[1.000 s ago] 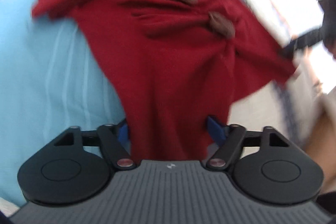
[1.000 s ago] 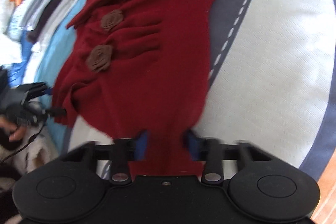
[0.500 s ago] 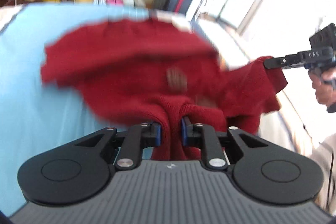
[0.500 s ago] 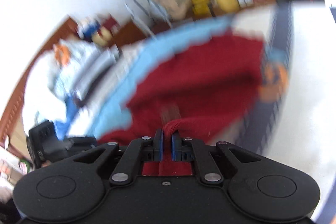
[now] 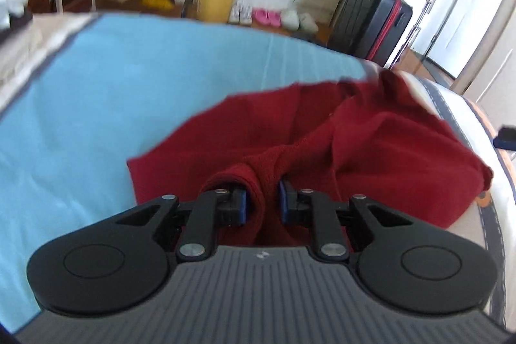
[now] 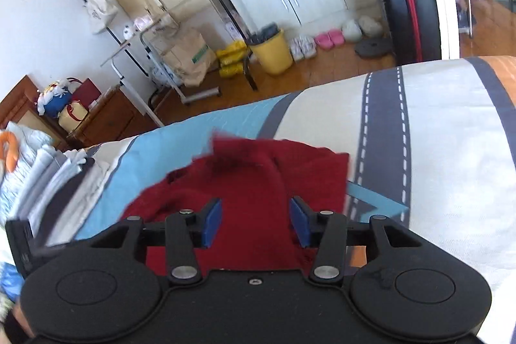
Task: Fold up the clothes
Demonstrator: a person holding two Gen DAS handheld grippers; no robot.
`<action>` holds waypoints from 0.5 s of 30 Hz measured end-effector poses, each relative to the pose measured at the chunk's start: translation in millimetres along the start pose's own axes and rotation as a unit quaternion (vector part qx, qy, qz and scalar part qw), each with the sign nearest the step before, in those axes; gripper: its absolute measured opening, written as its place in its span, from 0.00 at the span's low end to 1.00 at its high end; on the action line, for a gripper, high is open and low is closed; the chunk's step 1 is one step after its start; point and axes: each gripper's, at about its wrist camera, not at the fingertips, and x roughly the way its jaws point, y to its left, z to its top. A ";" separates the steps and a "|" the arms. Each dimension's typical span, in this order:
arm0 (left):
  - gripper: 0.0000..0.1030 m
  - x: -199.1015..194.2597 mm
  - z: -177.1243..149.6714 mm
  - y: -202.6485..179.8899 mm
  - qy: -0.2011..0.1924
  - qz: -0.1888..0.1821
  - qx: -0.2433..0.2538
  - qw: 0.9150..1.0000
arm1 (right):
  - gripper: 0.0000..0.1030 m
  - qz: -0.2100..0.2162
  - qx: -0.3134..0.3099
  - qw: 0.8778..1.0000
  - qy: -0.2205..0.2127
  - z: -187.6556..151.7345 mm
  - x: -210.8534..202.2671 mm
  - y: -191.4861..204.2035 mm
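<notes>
- The red sweater (image 5: 371, 150) lies bunched on the bed (image 6: 451, 150), partly on the light-blue panel (image 5: 129, 102) of the cover and partly on the cream part with the road print (image 6: 383, 131).
- The left gripper (image 5: 261, 202) has its blue fingers (image 5: 240, 203) nearly together, pinching a thick fold of the sweater that bulges up between them.
- The right gripper (image 6: 254, 223) has its fingers (image 6: 211, 221) apart and its jaws are opening; the sweater lies between and under them, but the pads do not press on it.
- In the right view the sweater sits just in front of that gripper, its far edge blurred.
- Far beyond the bed stand a yellow bin (image 6: 274, 54), pink slippers (image 6: 329, 39) and a black suitcase (image 6: 409, 5) on the wooden floor.
- Folded laundry (image 6: 48, 176) is stacked at the bed's left edge.
</notes>
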 end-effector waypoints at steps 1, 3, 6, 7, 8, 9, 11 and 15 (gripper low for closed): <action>0.17 -0.8 2.1 0.4 -0.008 -0.009 -0.002 1.000 | 0.51 0.002 -0.009 1.000 0.001 -5.3 5.0 -2.0; 0.17 -2.5 6.2 1.3 -0.024 -0.026 -0.007 0.999 | 0.51 0.007 -0.023 1.000 0.009 -6.9 17.3 -3.8; 0.17 -6.1 11.9 2.6 -0.050 -0.052 -0.011 0.997 | 0.51 0.015 -0.043 0.999 0.018 -6.1 34.1 -2.8; 0.17 -9.5 12.8 3.0 -0.062 -0.059 -0.008 0.996 | 0.51 0.014 -0.045 0.999 0.016 -5.9 36.6 -1.9; 0.17 -11.6 14.1 4.7 -0.070 -0.065 -0.009 0.995 | 0.51 0.012 -0.048 0.999 0.015 -6.2 39.5 -1.2; 0.17 -11.8 15.9 8.0 -0.074 -0.073 -0.015 0.995 | 0.51 0.008 -0.056 0.998 0.016 -7.5 43.3 -1.0; 0.17 -8.8 18.6 15.0 -0.071 -0.083 -0.030 0.994 | 0.51 0.005 -0.066 0.998 0.015 -11.4 49.1 -1.5; 0.17 8.0 18.4 23.3 -0.026 -0.072 -0.045 0.996 | 0.54 0.029 -0.067 0.997 0.010 -13.2 52.8 -2.6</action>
